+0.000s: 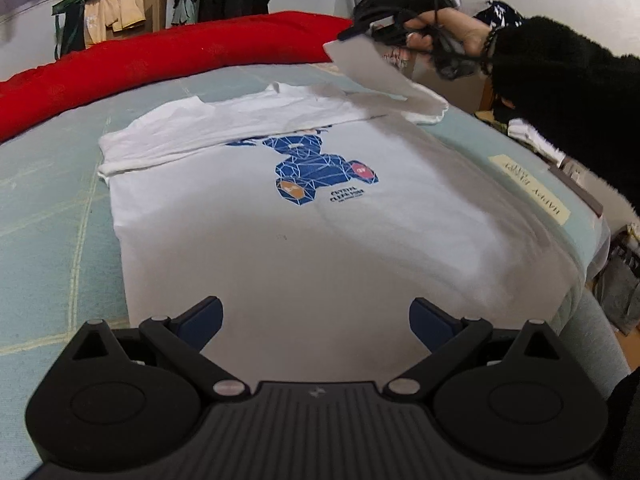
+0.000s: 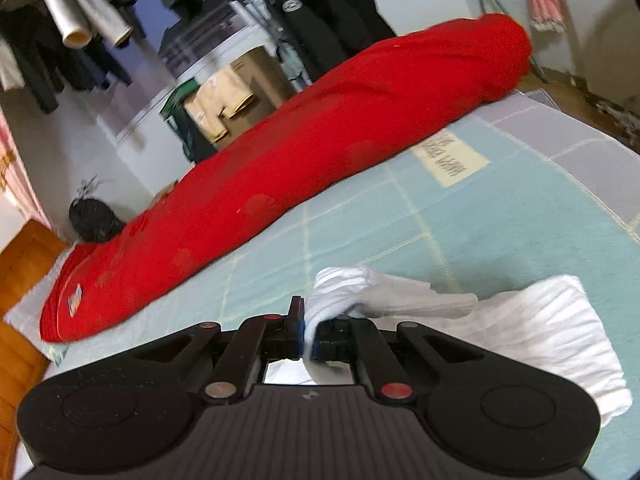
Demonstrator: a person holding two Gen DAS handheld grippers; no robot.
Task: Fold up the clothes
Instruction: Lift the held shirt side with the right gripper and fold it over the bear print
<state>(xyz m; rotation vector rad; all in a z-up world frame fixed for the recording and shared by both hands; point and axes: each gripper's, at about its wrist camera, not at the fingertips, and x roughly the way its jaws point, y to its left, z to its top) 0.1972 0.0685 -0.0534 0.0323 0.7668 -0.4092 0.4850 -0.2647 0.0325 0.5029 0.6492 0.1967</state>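
Observation:
A white T-shirt [image 1: 304, 224] with a blue geometric bear print [image 1: 320, 168] lies flat on the pale blue bed cover [image 1: 48, 208], its far part folded over. My left gripper [image 1: 316, 316] hovers open over the shirt's near part, nothing between its blue pads. At the far right my right gripper [image 1: 360, 26], held by a hand in a black fleece sleeve [image 1: 568, 96], lifts a white sleeve [image 1: 372, 68] of the shirt off the bed. In the right wrist view my right gripper [image 2: 308, 332] is shut on that white sleeve [image 2: 400, 296], cloth bunched between its pads.
A long red bolster [image 1: 160, 56] [image 2: 280, 160] lies across the far side of the bed. Beyond it are cardboard boxes [image 2: 240, 92] and hanging dark clothes [image 2: 320, 20]. The bed's right edge [image 1: 576, 216] drops to cluttered floor. A cream label [image 1: 532, 188] sits on the cover.

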